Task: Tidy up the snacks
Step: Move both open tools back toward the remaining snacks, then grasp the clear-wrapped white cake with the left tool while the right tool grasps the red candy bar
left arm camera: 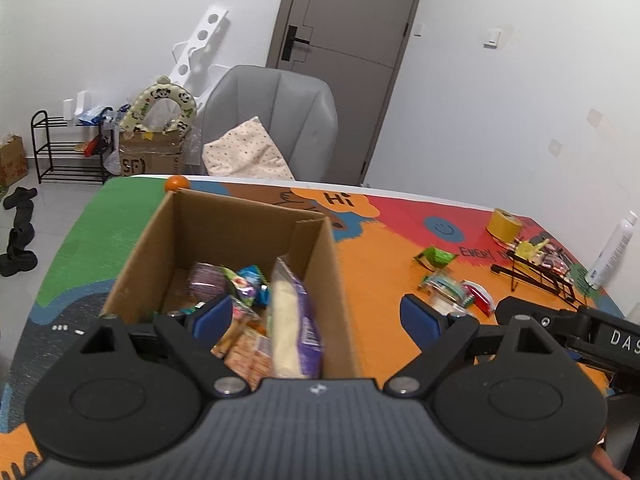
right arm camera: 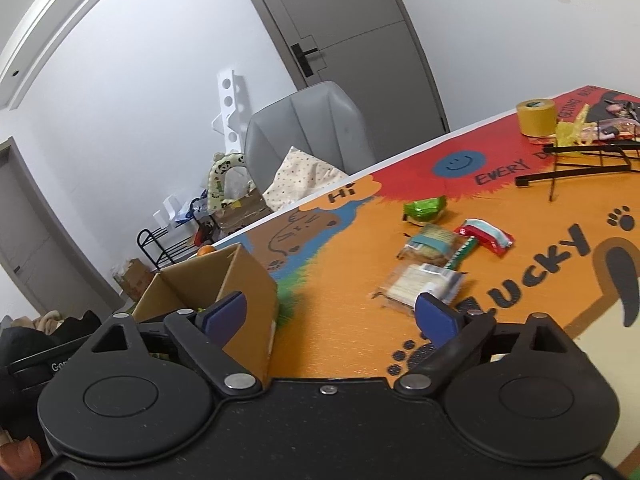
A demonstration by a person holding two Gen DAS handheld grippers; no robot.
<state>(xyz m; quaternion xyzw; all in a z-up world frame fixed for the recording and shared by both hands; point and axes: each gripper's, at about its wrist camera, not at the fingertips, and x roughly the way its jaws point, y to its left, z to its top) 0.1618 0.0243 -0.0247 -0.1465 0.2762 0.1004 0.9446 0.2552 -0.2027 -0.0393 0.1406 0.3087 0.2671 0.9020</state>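
White walls; grey door (left arm camera: pixel 344 40); grey chair (left arm camera: pixel 280 116) with cushion (left arm camera: pixel 244 152); black rack (left arm camera: pixel 64 148) on pale tiled floor (left arm camera: pixel 48 204); even indoor light.

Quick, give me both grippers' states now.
Left gripper: open, empty, above the box.
Right gripper: open, empty, over the table.

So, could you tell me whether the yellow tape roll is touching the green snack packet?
Apart. The right wrist view shows the tape roll near the far edge and the green packet nearer, with bare mat between them.
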